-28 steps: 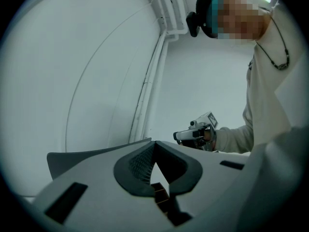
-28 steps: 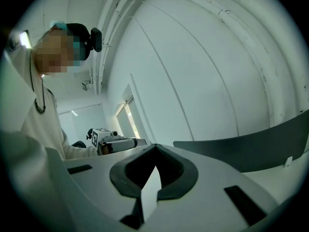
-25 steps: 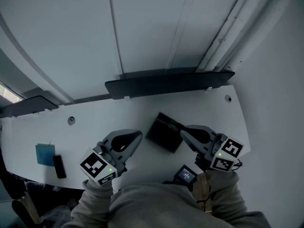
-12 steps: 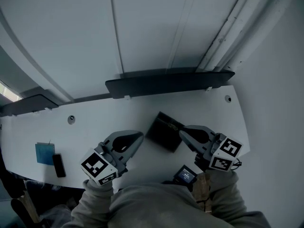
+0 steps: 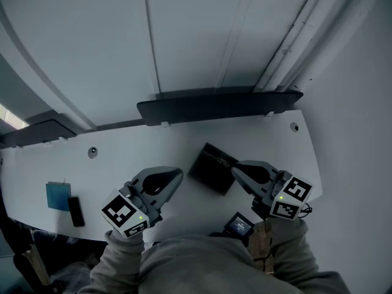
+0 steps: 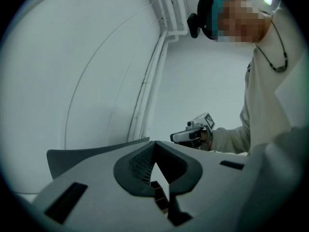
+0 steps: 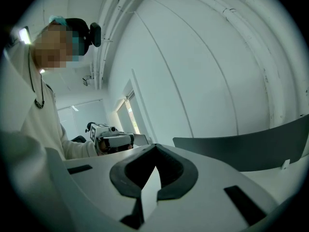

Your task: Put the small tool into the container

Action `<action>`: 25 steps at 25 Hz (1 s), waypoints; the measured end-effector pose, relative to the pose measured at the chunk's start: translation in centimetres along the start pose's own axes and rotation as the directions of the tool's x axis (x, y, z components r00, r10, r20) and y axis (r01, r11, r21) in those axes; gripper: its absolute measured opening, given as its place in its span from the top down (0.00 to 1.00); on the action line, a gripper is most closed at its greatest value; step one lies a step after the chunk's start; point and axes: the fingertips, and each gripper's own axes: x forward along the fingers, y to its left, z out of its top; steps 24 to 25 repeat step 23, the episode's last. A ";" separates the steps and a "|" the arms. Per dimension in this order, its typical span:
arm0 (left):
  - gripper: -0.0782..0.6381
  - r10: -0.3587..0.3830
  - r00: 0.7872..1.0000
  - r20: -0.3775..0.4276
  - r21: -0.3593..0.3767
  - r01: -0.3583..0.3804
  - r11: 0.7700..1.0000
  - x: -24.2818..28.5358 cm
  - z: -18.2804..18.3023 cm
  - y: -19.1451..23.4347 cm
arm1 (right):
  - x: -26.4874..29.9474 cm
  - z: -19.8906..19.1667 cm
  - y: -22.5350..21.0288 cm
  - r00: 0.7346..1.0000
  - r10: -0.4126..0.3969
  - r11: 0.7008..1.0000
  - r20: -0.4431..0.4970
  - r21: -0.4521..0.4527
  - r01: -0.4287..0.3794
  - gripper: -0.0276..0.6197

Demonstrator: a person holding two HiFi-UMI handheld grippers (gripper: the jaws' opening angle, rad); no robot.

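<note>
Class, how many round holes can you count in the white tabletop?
2: left hole toward the left end, right hole by the far right corner; the person's arms could hide more.

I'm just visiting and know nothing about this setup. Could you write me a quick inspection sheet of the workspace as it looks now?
Surface: white table, with two small round holes.
Job's things: dark box between the two grippers; small black object near the table's left end, possibly the tool.
Clutter: blue pad beside the black object.
Grippers: left gripper and right gripper both shut, nothing held.
Cables: nothing seen.
Surroundings: dark panel behind the table; white pipes on the wall.
</note>
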 end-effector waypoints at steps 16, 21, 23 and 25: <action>0.89 0.003 1.000 -0.023 -0.017 -0.004 1.000 0.1 -1.3 -0.5 | -0.6 -0.6 -0.7 1.000 -0.010 1.000 -0.001 0.008 0.010 0.93; 0.89 -0.011 1.000 -0.014 -0.012 0.011 1.000 0.7 -1.3 -0.9 | -2.5 -0.5 -2.8 0.996 -0.088 0.996 -0.019 -0.037 0.087 0.93; 0.89 -0.018 1.000 -0.012 -0.012 0.018 1.000 0.9 -1.4 -1.0 | -3.7 -0.2 -4.1 0.991 -0.132 0.990 -0.018 -0.049 0.131 0.93; 0.89 -0.018 1.000 -0.012 -0.012 0.018 1.000 0.9 -1.4 -1.0 | -3.7 -0.2 -4.1 0.991 -0.132 0.990 -0.018 -0.049 0.131 0.93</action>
